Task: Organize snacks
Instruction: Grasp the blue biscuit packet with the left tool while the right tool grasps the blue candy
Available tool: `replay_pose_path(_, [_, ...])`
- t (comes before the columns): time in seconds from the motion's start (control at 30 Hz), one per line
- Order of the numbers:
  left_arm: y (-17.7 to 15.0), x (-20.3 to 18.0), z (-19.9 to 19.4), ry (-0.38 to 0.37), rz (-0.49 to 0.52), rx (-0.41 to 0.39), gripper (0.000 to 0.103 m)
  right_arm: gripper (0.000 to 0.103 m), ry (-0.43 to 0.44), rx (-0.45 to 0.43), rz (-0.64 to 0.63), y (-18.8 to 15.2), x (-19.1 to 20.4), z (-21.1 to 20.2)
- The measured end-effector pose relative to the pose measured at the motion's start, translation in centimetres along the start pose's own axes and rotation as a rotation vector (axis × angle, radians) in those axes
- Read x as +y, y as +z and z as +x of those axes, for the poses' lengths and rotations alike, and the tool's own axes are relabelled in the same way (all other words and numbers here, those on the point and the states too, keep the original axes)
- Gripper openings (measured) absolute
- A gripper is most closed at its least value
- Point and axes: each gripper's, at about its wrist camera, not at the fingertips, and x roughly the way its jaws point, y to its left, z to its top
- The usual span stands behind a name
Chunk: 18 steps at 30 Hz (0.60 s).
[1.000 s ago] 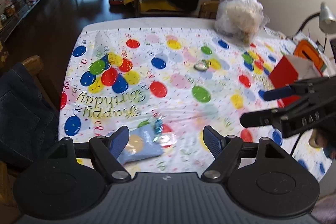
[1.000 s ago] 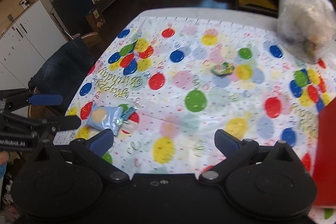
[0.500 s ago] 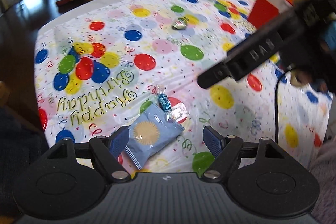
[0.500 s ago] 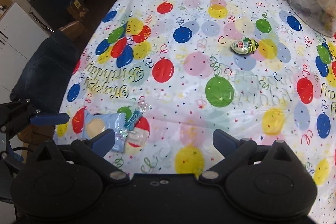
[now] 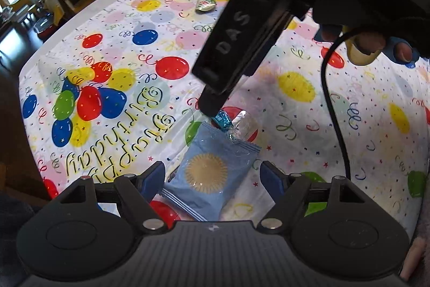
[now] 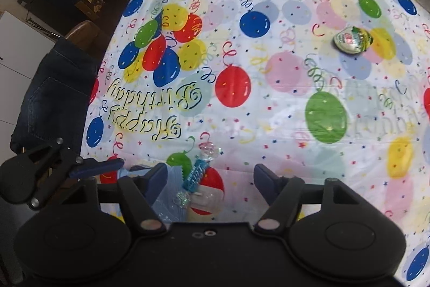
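The left gripper [image 5: 212, 174] is hovering with its jaws released, straddling a pale blue snack packet [image 5: 212, 174] that is lying flat on the counter [image 5: 295, 104]. Just beyond the packet, a blue wrapped candy [image 5: 222, 120] is resting against its far edge. The right gripper [image 6: 209, 176], jaws likewise spread wide and grasping nothing, is reaching down over that candy [image 6: 194, 175]. Well beyond, a green foil-topped cup [image 6: 352, 40] is sitting alone on the balloon-print tablecloth [image 6: 268, 112].
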Motion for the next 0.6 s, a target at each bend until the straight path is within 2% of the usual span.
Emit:
replay_pose_path(0.07, [0.0, 0.1, 0.3, -0.007, 0.007, 0.003, 0.077, 0.059, 0.004, 0.017, 0.026, 0.2, 0.0, 0.5])
replay_pose_path(0.37, [-0.5, 0.6, 1.2, -0.039, 0.003, 0.004, 0.077, 0.039, -0.010, 0.037, 0.048, 0.5, 1.4, 1.9])
replay_pose_path(0.5, [-0.6, 0.9, 1.1, -0.047, -0.029, -0.012, 0.077, 0.033, -0.013, 0.037, 0.068, 0.3, 1.3, 2.2])
replay_pose_path(0.6, [-0.5, 1.1, 1.0, -0.036, -0.055, -0.020, 0.071, 0.031, -0.015, 0.034, 0.071, 0.3, 1.4, 2.3])
